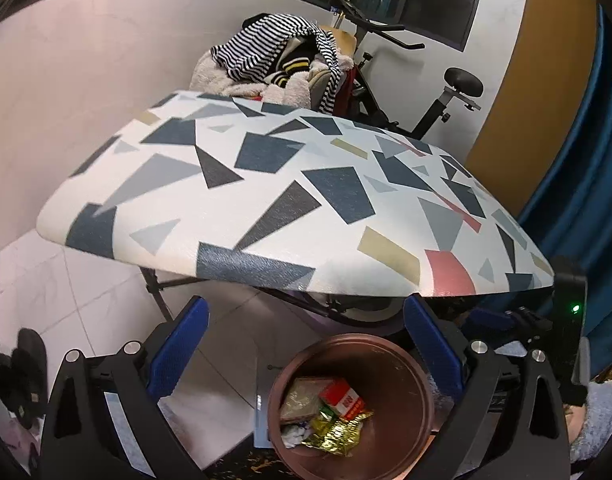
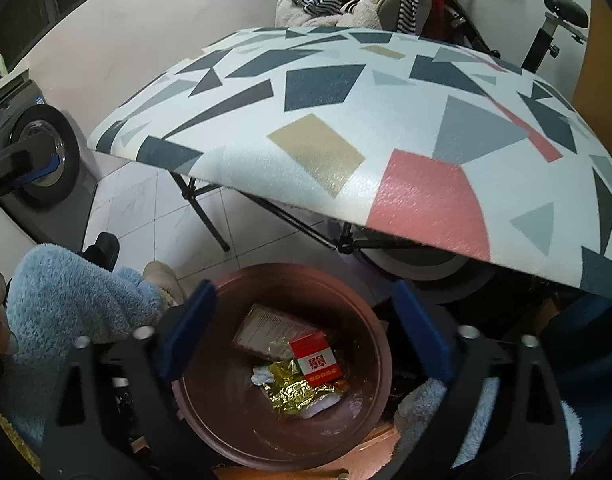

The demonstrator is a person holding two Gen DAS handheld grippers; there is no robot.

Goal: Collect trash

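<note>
Inside brown bin (image 2: 370,312), red box (image 2: 316,358), white label, characters unreadable

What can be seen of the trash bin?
The bin is round, reddish-brown and open-topped, with a smooth inner wall that looks like plastic or metal. It stands upright on the floor just in front of the patterned table, partly under its edge. Inside lie a red box, a crumpled gold wrapper, a flat clear packet and a white scrap. The right gripper hangs open above it, with nothing between the pads. A light blue fluffy fabric lies beside it.
</note>
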